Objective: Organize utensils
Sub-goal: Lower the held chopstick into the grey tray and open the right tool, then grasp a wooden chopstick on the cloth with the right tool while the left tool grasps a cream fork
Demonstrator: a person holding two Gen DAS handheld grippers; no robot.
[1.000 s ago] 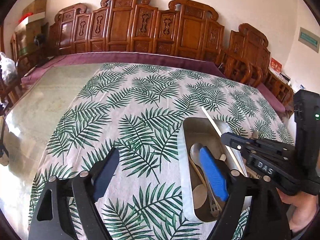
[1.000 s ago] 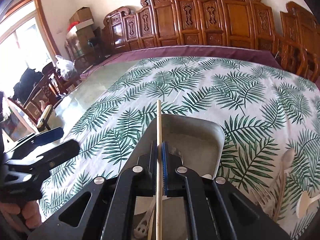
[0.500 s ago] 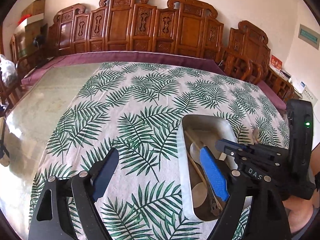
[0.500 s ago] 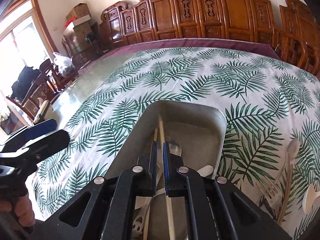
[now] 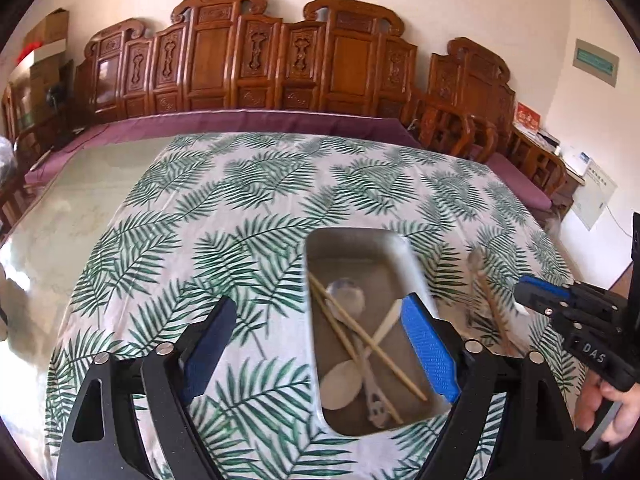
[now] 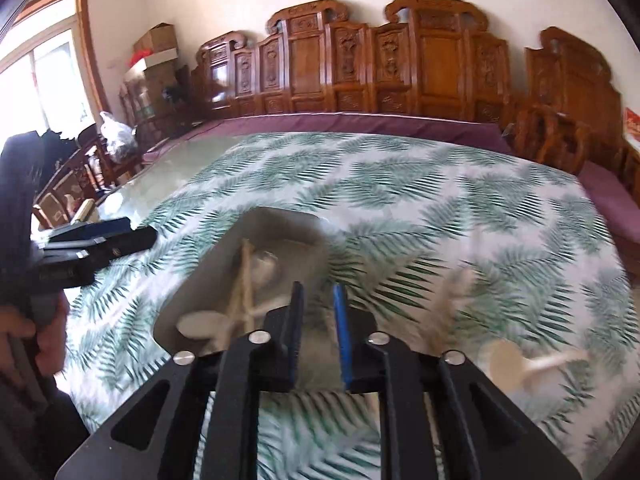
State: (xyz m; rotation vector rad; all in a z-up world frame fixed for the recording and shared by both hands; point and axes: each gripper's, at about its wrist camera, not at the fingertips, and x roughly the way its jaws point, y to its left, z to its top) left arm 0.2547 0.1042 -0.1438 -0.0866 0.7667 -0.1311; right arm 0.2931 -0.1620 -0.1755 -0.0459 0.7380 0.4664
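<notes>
right gripper [image 6: 318, 332] jaws slightly apart, empty | left gripper [image 5: 316, 344] jaws wide, empty | chopsticks [image 5: 360, 340] crossed in tray [image 5: 408, 256] | risk: loose spoons [image 6: 516, 360] on table [image 5: 240, 208] slip during blurred grab

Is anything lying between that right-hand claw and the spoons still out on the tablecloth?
Nothing visible does. The right gripper is open and empty, just right of the metal tray. Only bare leaf-print cloth separates it from the loose wooden spoons. That view is blurred, so small items could be missed.
</notes>
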